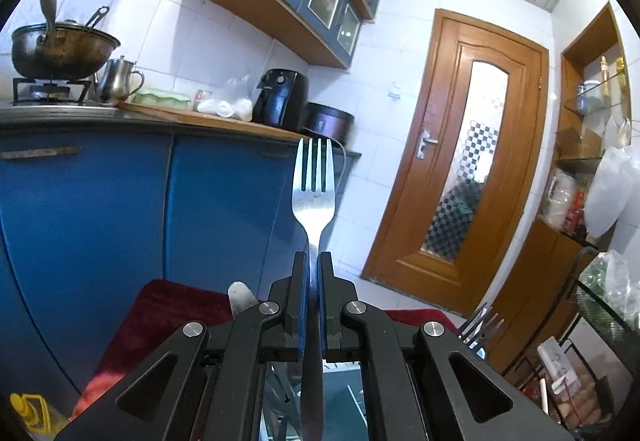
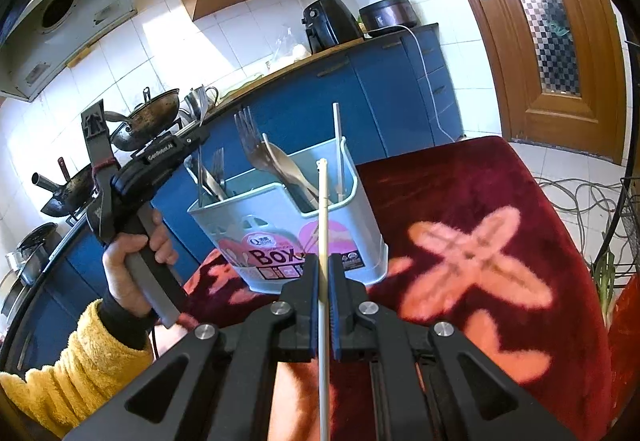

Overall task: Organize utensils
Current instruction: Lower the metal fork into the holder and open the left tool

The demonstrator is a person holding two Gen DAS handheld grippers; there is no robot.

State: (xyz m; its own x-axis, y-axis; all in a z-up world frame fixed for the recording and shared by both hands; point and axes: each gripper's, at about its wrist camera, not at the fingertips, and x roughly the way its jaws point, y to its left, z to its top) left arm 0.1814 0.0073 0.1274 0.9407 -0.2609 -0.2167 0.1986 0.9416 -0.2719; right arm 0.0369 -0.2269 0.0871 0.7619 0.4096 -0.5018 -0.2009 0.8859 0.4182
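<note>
Left wrist cam: left gripper (image 1: pixel 314 261) squeezes a fork (image 1: pixel 313 197), prongs up. Right gripper (image 2: pixel 324 265) squeezes a chopstick (image 2: pixel 322 217) w/ tip by the blue box (image 2: pixel 288 241).

Below the clamped jaws, fork (image 1: pixel 313 201) handle cut by the bottom edge; likewise the chopstick (image 2: pixel 323 241). Beyond them, holder (image 2: pixel 288 237) contents half hidden inside.
</note>
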